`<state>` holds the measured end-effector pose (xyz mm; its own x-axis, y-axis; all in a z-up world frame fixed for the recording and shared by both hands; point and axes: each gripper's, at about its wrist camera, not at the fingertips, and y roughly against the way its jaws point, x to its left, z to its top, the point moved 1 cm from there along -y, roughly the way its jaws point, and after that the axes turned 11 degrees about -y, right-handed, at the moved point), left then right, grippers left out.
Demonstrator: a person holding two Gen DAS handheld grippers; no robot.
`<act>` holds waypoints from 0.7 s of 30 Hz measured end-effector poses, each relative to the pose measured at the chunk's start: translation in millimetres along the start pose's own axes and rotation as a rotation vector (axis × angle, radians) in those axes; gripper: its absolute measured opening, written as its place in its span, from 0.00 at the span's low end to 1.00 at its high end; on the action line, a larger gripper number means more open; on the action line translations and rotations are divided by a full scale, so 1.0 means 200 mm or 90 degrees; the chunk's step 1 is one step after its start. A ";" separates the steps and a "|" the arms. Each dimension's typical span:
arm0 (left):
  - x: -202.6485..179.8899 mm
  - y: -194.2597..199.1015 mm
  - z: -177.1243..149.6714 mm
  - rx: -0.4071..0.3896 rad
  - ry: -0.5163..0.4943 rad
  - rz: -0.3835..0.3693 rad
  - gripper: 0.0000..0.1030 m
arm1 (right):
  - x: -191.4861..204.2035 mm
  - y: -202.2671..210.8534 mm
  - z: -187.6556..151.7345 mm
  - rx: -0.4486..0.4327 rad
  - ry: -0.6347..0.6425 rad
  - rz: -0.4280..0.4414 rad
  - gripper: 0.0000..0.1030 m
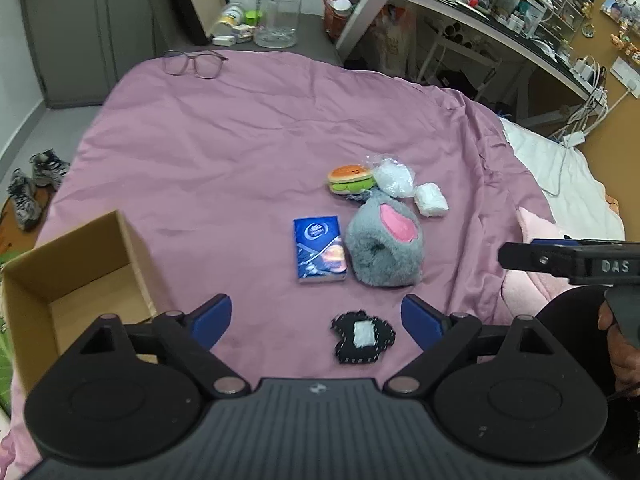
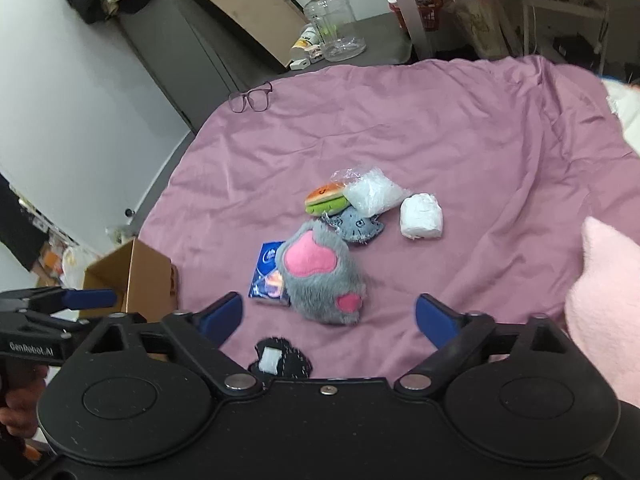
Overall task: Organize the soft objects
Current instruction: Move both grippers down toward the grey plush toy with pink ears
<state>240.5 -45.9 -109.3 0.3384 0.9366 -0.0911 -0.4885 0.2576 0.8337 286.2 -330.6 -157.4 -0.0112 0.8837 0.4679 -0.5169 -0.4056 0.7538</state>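
On the purple bedspread (image 1: 208, 148) lies a cluster of soft items: a grey plush paw with pink pads (image 1: 385, 246) (image 2: 320, 276), a blue tissue pack (image 1: 320, 250) (image 2: 266, 276), a burger plush (image 1: 351, 179) (image 2: 325, 199), a clear bag of white filling (image 1: 394, 178) (image 2: 372, 194), a white wrapped bundle (image 1: 431, 199) (image 2: 422, 216) and a blue denim cat patch (image 2: 358, 226). A black stitched patch (image 1: 362, 337) (image 2: 280, 360) lies nearest. My left gripper (image 1: 317, 320) hovers open just over that patch. My right gripper (image 2: 329, 314) stands open near the grey paw, nothing between its fingers.
An open cardboard box (image 1: 68, 276) (image 2: 132, 276) sits at the bed's left edge. Glasses (image 1: 195, 63) (image 2: 251, 98) lie at the far edge. A pink plush pillow (image 2: 600, 296) is at the right. A big clear jar (image 1: 277, 10), shoes (image 1: 34, 184) and a cluttered desk (image 1: 480, 8) surround the bed.
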 end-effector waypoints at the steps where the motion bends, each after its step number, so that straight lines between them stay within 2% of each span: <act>1: 0.00 -0.02 0.02 0.000 -0.006 -0.006 0.89 | -0.01 -0.03 0.02 0.005 -0.003 0.003 0.75; 4: 0.00 -0.07 0.06 -0.003 -0.024 -0.015 0.87 | -0.02 -0.11 0.04 0.018 -0.007 0.007 0.61; 6: 0.01 -0.12 0.10 -0.003 -0.014 -0.018 0.85 | -0.03 -0.16 0.06 0.025 -0.021 0.013 0.57; 9: 0.01 -0.20 0.16 0.005 -0.007 -0.040 0.78 | -0.05 -0.24 0.10 0.033 -0.032 0.010 0.54; 13: 0.01 -0.33 0.21 0.026 -0.011 -0.071 0.64 | -0.09 -0.33 0.12 0.054 -0.039 0.002 0.43; 16: 0.02 -0.42 0.23 0.044 0.002 -0.088 0.54 | -0.11 -0.40 0.14 0.072 -0.041 0.002 0.41; 21: 0.01 -0.54 0.26 0.069 0.015 -0.124 0.51 | -0.14 -0.48 0.16 0.097 -0.050 0.003 0.41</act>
<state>336.3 -84.1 -172.0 0.3980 0.8773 -0.2680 -0.3255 0.4082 0.8529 363.1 -323.3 -227.5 0.0563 0.8633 0.5015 -0.3808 -0.4458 0.8101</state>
